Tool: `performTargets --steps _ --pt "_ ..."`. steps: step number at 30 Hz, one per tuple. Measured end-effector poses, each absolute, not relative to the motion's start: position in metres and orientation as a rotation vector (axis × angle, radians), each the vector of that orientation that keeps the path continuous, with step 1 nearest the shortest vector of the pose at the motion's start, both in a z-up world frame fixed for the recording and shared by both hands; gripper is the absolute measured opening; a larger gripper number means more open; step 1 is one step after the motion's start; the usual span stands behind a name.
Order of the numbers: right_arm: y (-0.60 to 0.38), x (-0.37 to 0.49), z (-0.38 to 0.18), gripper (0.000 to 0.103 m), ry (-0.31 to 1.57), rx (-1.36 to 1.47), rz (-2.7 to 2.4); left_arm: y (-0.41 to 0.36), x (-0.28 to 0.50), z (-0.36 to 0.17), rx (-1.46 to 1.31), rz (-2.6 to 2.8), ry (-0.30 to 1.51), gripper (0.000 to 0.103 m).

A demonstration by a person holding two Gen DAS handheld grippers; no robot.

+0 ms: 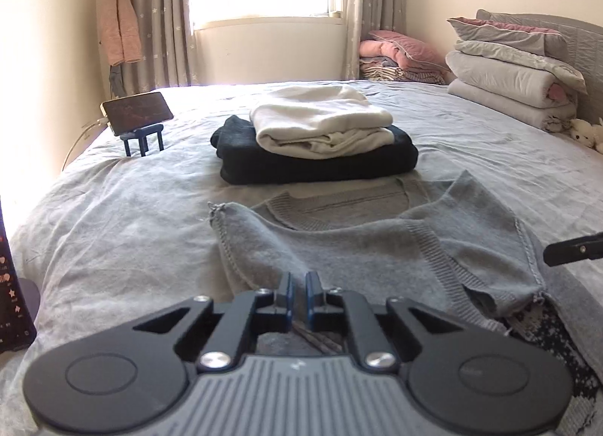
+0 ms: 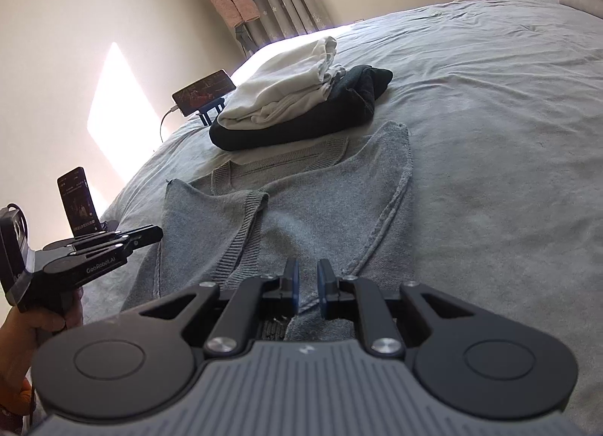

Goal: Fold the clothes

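Done: white folded garment (image 1: 320, 123) on dark navy folded garment (image 1: 316, 161), bed (image 1: 124, 217) 12 o'clock | Left: grey knit sweater (image 1: 339, 247) part-folded, centre | left gripper (image 1: 297, 296) pinched on its fabric | right gripper (image 2: 307, 291) nearly closed on its hem

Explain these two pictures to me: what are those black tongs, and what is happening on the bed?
A person holds a black two-finger gripper in each hand, each with a camera looking along its fingers. One picture comes from the left gripper, the other from the right gripper. On the grey bedsheet lies a grey knitted sweater, partly folded. Behind it sits a folded white garment on a folded dark navy garment, with a phone on a small stand nearby. The right gripper seems to pinch a fold of the sweater; the left gripper is shut, apparently on nothing.
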State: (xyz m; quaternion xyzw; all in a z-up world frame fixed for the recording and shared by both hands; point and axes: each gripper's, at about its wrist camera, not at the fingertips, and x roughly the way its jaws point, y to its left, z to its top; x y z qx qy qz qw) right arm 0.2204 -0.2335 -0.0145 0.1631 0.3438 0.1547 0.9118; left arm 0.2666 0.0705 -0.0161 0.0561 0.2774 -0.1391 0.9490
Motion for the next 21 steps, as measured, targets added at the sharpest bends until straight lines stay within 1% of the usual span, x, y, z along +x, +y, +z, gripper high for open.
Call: performTargets --steps 4,11,16,18,20,21 --pt "-0.232 0.238 -0.025 0.016 0.722 0.288 0.301 0.073 0.298 -0.025 0.138 -0.252 0.563 0.005" --pt "-0.241 0.272 -0.037 0.016 0.691 0.33 0.277 0.068 0.351 -0.034 0.163 -0.189 0.569 0.003" --pt "-0.246 0.293 -0.035 0.016 0.676 0.363 0.242 0.064 0.354 -0.024 0.141 -0.187 0.551 0.005" --pt "-0.248 0.29 -0.031 0.016 0.668 0.384 0.248 0.062 0.343 -0.017 0.125 -0.207 0.544 0.015" --pt "-0.248 0.282 -0.027 0.016 0.665 0.391 0.261 0.06 0.331 -0.011 0.113 -0.231 0.542 0.031" --pt "-0.248 0.278 -0.026 0.016 0.667 0.387 0.267 0.058 0.323 -0.008 0.114 -0.244 0.545 0.032"
